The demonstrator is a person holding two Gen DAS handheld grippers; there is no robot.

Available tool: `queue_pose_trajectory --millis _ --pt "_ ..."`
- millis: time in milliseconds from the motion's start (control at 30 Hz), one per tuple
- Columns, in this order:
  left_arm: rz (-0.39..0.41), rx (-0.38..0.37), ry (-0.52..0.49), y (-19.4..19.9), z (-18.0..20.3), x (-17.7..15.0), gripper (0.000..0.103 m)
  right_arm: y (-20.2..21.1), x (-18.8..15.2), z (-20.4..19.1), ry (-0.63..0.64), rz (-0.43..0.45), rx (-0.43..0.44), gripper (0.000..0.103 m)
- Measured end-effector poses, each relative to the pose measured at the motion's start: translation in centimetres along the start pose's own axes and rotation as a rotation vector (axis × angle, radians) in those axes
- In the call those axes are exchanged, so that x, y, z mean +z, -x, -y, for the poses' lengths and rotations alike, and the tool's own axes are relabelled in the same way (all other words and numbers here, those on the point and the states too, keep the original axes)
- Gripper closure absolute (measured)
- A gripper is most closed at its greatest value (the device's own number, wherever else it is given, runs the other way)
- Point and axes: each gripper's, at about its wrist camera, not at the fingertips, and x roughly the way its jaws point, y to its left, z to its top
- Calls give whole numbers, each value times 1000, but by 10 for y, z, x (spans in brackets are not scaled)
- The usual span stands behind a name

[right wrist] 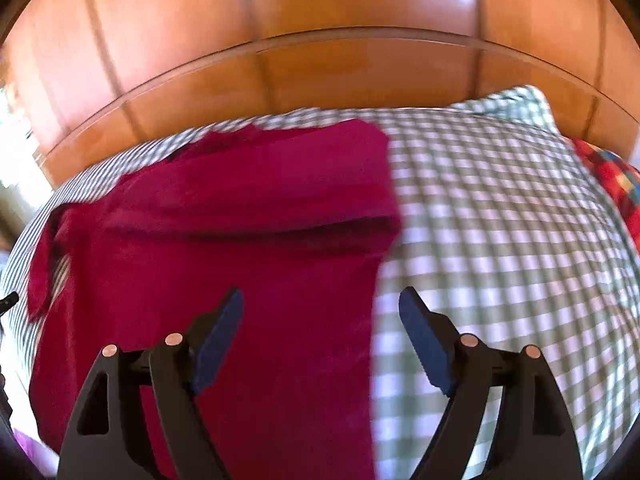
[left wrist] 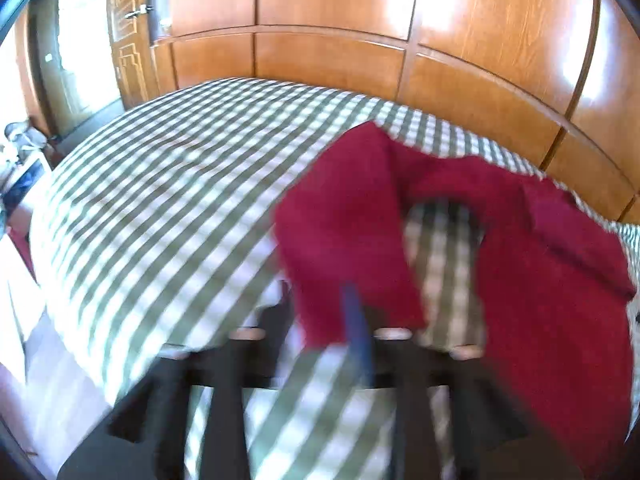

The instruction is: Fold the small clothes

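A dark red garment (left wrist: 540,280) lies on the green-and-white checked bed cover (left wrist: 180,200). In the left wrist view my left gripper (left wrist: 356,308) is shut on one sleeve (left wrist: 344,220) of it and holds that sleeve lifted off the bed; the view is blurred. In the right wrist view the red garment (right wrist: 240,240) lies spread, with its right side folded over in a thick band. My right gripper (right wrist: 322,308) is open and empty, hovering over the garment's right edge, its blue pads (right wrist: 220,332) wide apart.
Wooden wardrobe panels (left wrist: 340,20) stand right behind the bed. A checked pillow (right wrist: 520,108) and a red patterned cloth (right wrist: 612,176) lie at the far right. An open doorway (left wrist: 76,60) and the bed's left edge (left wrist: 48,280) are on the left.
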Motion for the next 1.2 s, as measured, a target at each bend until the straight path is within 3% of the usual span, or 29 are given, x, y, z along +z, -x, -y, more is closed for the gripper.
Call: queue_pose_trajectory --millis 33,167,400,467,500,567,600,667,733,900,1067,1200 --pt "11 0 -14 4 -2 -7 46 -3 -2 -8 12 -10 15 23" --pt "36 4 -139 11 13 -26 45 -13 -15 -48 75 -52 65 23" --pt "-2 -3 -429 -31 55 -28 45 -22 -35 -77 128 -118 77 21" --pt "-45 1 -461 -52 56 -26 45 -26 -39 -78 126 -128 67 21" --pt "-55 -26 -438 -56 54 -24 53 -27 -41 -77 127 -133 63 21" --pt "-79 -75 -368 -61 45 -13 78 -25 -46 -77 132 -131 56 21" --pt "-89 -76 -327 -60 41 -7 98 -25 -47 -77 139 -128 52 21" --pt "-95 -167 -164 -51 20 12 98 -25 -48 -78 144 -126 50 21" --pt "-43 -280 -20 -28 0 31 98 -23 -46 -78 151 -123 55 22" --pt "107 -521 174 39 -21 91 98 -15 -37 -87 155 -97 117 22" --pt "150 -660 165 75 21 143 98 -1 -15 -108 187 -40 209 22" --pt "172 -725 58 92 85 159 98 8 19 -112 89 -31 396 22"
